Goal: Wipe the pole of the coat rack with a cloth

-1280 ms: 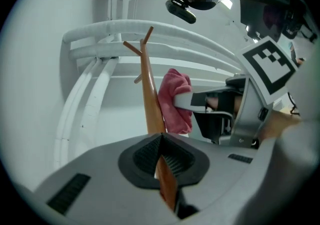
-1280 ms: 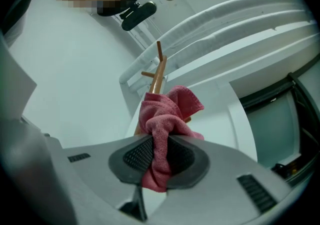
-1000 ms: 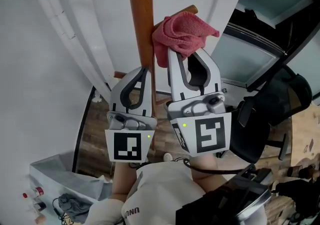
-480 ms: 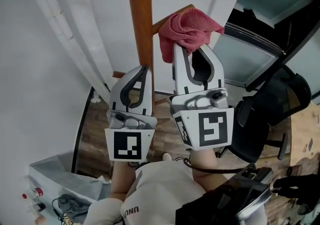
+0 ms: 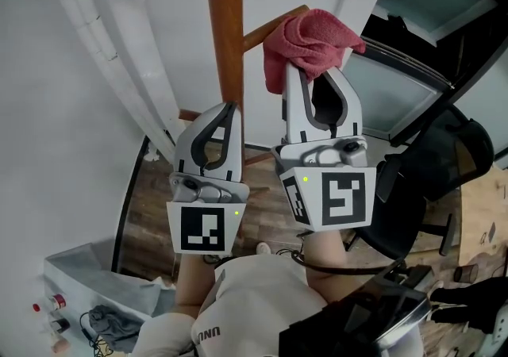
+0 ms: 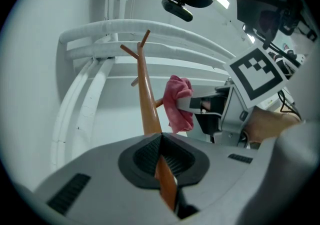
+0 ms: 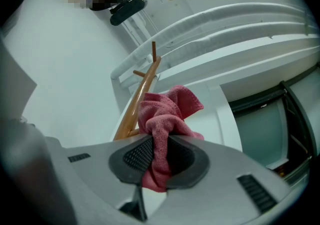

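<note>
Nearest us, our left claw [image 5: 231, 109] is shut tight on the brown pole [image 5: 225, 22] and holds it steady. Just beside it, our right claw [image 5: 315, 78] pinches the pink cloth [image 5: 309, 42], which sits a little off the pole, near a side peg [image 5: 266, 28]. To wipe well, we think we should press the cloth flat on the wood, then slide it along, minding the peg.

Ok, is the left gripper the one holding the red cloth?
No, the left gripper is shut on the wooden pole, and the red cloth is pinched in the right gripper.
</note>
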A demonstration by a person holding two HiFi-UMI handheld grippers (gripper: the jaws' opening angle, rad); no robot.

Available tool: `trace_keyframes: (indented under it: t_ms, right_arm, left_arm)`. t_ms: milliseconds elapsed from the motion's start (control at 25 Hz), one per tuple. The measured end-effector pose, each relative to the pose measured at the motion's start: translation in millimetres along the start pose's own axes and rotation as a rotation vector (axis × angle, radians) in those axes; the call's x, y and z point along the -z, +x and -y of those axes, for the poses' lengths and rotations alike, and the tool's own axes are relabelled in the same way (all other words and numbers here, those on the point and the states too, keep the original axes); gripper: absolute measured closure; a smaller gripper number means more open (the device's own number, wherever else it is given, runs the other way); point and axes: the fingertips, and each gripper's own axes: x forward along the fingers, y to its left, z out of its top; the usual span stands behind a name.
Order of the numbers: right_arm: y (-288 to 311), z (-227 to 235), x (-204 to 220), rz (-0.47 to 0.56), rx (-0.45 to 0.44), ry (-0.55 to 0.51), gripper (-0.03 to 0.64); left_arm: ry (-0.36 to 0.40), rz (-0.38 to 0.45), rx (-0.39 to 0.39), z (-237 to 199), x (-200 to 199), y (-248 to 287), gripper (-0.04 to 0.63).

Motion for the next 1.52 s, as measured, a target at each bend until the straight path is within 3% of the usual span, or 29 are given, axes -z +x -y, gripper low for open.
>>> trace_keyframes:
  t_ms: [1520]
  right_arm:
    - [0.0,41.4,-9.0,0.03,0.096,-0.036,0.546]
  left_arm:
    - [0.019,-0.012,-0.01,4.0,0.0,-1.9,0.58]
